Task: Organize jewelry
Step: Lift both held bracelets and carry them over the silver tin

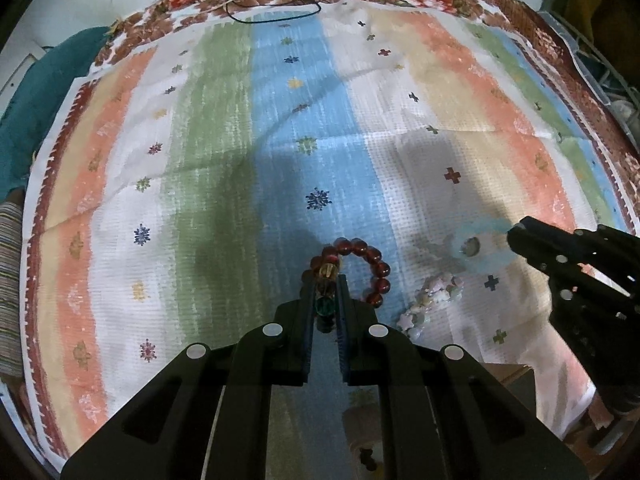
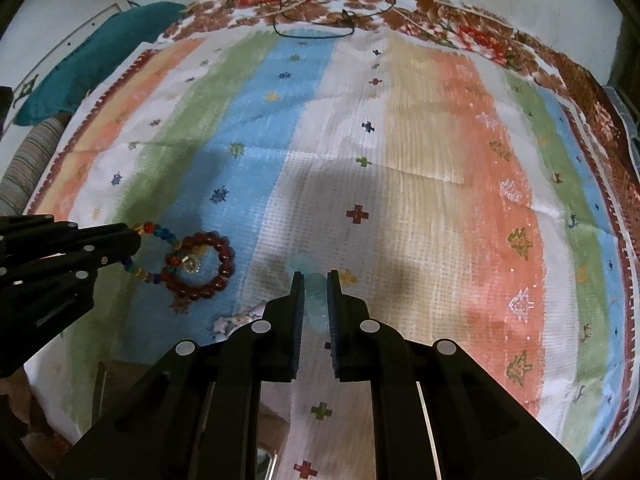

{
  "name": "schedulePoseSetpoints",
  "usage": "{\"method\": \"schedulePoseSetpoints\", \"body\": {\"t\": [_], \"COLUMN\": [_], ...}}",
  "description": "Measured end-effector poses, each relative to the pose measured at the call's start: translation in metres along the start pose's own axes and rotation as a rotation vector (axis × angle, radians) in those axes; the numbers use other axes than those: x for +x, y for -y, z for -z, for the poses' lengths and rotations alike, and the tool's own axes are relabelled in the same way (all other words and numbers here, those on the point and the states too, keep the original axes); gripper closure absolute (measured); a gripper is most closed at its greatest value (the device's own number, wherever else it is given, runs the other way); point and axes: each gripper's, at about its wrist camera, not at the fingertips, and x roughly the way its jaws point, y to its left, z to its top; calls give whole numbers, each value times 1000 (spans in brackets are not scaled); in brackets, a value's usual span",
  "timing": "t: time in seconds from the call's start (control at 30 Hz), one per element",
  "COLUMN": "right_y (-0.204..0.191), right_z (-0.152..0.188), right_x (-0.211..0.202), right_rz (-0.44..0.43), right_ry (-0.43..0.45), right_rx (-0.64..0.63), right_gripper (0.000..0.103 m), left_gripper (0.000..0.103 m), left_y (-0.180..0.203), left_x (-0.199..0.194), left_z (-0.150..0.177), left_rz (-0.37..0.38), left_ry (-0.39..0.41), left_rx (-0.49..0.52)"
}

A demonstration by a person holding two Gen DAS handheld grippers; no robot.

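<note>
- Left wrist view: our left tool [image 1: 325, 280] has its fingers drawn narrow around a multicoloured bead strand [image 1: 325, 306], a green bead showing between them; the dark red bead bracelet [image 1: 366, 270] lies on the striped cloth [image 1: 224, 152] just beyond the tips, touching or overlapping that strand; a pale star-bead bracelet [image 1: 430, 304] lies loose to the right, and a light blue bracelet [image 1: 478, 246] sits at the tip of the right tool [image 1: 516, 234], which comes in from the right edge.
- Right wrist view: our right tool's fingers stand narrow on the light blue bracelet, whose translucent beads fill the gap; the left tool reaches in from the left with the multicoloured strand trailing from it to the red bracelet.
- Progress, as we judge it: early to middling; two pieces are gripped but none looks sorted; we see no box or tray to receive them, so the destination is unclear; red and star bracelets remain untouched.
</note>
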Motion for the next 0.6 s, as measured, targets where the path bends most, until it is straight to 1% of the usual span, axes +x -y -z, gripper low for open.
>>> {"method": "schedulePoseSetpoints", "body": {"t": [0.6], "right_y": [-6], "right_z": [14], "right_x": [-33], "right_rz": [-18], "right_ry": [51], "right_rx": [5], "right_gripper": [91], "left_gripper": [94], "left_y": [5], "left_x": [-29], "left_z": [11], "left_rz": [21], "left_ry": [48], "left_rx": [-20]}}
